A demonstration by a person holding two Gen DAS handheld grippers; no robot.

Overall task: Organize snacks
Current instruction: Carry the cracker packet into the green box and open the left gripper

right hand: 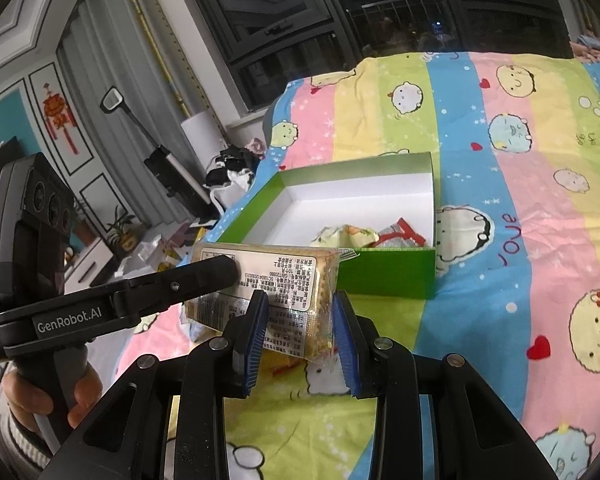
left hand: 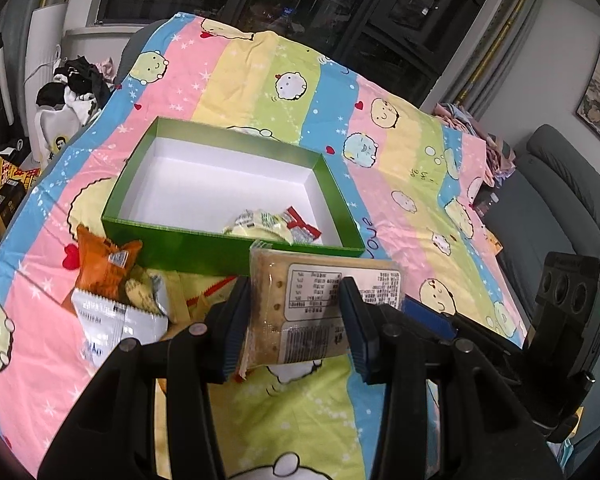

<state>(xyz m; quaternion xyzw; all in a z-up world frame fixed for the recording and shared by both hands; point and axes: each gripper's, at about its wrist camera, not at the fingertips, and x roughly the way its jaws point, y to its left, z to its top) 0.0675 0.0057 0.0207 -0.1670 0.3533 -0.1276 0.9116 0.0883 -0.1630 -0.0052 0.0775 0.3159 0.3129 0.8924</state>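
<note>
Holding a cracker pack (left hand: 300, 304) between both units right now: left hand-held gripper (left hand: 294, 320) has its pads clamped narrow on the pack's near half, label side up, and the pack sits lifted off the bed (left hand: 400, 168), not resting on it. Right hand-held gripper (right hand: 300, 340) brackets the same pack (right hand: 284, 280) at its other end; pads look just beside or touching the wrapper, but I can't tell from these views whether it's actually gripping or only closing in. Key geometry: box (left hand: 236, 248) lies straight ahead of the left unit, its near green wall just beyond the pack's far edge. Pack's long axis runs roughly parallel to that near wall, crosswise to the left unit's fingers. Left unit is the one with the firm hold and the direct line, so I'd judge it the natural one to carry forward and over the wall; clearing the rim needs a bit of lift first. Box already has a couple of wrapped snacks (left hand: 272, 224) in the near right corner, the rest of the white floor is bare, so the left or far part is the better drop zone. More loose snacks (left hand: 116, 292) wait on the bed left of the pack, outside the box, an orange wrapper and a white one among them.
</note>
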